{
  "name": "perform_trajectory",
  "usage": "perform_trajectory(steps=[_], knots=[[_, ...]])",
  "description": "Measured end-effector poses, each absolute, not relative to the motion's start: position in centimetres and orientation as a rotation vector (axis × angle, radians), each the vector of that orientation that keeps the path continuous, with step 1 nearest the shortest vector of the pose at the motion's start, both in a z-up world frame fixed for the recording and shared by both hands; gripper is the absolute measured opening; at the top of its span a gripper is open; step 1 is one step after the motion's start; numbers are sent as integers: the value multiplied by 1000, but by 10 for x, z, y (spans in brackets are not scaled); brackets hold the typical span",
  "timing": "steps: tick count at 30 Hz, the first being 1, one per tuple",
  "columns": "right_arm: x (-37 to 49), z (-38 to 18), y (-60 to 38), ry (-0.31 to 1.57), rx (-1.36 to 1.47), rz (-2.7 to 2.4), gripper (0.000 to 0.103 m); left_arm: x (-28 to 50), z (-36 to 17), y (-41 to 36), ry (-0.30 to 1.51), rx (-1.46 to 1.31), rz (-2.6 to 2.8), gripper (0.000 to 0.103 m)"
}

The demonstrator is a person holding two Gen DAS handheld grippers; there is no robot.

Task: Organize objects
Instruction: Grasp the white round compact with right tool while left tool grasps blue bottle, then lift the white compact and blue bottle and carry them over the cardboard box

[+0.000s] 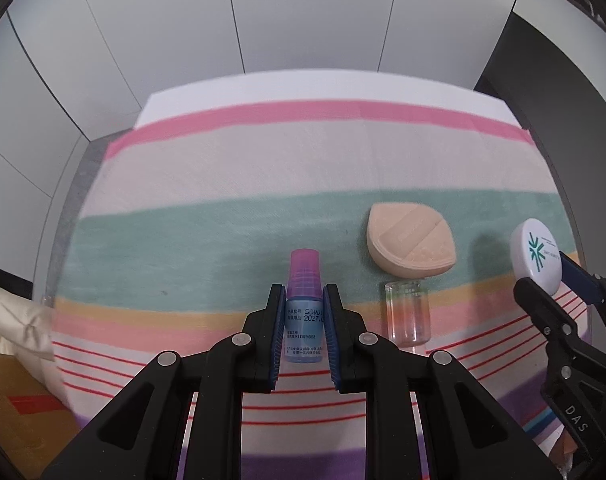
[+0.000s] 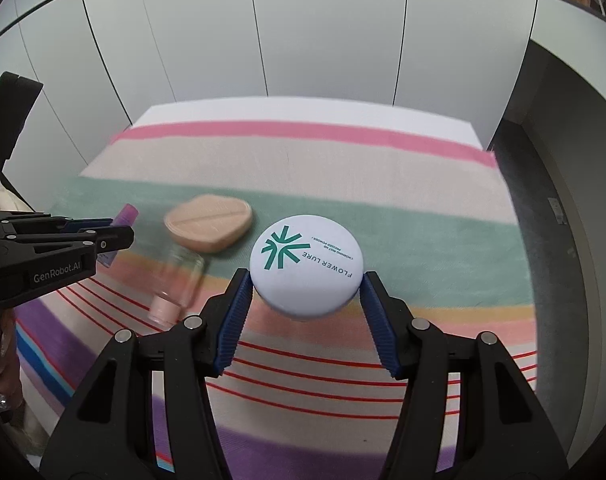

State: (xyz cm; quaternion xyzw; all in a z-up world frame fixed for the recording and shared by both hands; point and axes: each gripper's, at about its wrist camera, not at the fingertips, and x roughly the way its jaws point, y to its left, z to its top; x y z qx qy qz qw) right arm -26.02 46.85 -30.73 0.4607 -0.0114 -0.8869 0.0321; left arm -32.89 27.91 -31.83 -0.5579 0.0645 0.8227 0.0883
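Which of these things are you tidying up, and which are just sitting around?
Being tidied:
- small blue bottle with a purple cap, pinched in the left gripper
- round white powder compact, held in the right gripper
- peach leaf-shaped sponge puff
- clear empty glass bottle, lying down

Just sitting around:
- striped cloth
- cream pillow
- brown cardboard box
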Motion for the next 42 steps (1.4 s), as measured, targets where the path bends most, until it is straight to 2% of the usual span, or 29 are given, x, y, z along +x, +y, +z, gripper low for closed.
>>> perform_trajectory(steps=[18, 25, 32, 42], knots=[[-234, -163, 451, -62, 1316, -2823, 58, -301, -170, 232, 167, -1519, 2600, 19], [-218, -112, 436, -67, 1239, -2835, 58, -281, -132, 225, 143, -1443, 2634, 19], [-204, -80, 421, -53, 1178, -2851, 58, -266, -104, 222, 124, -1398, 2660, 19], [-188, -69, 413, -20, 1175, -2861, 58, -245, -83, 215, 125, -1355, 2670, 19]])
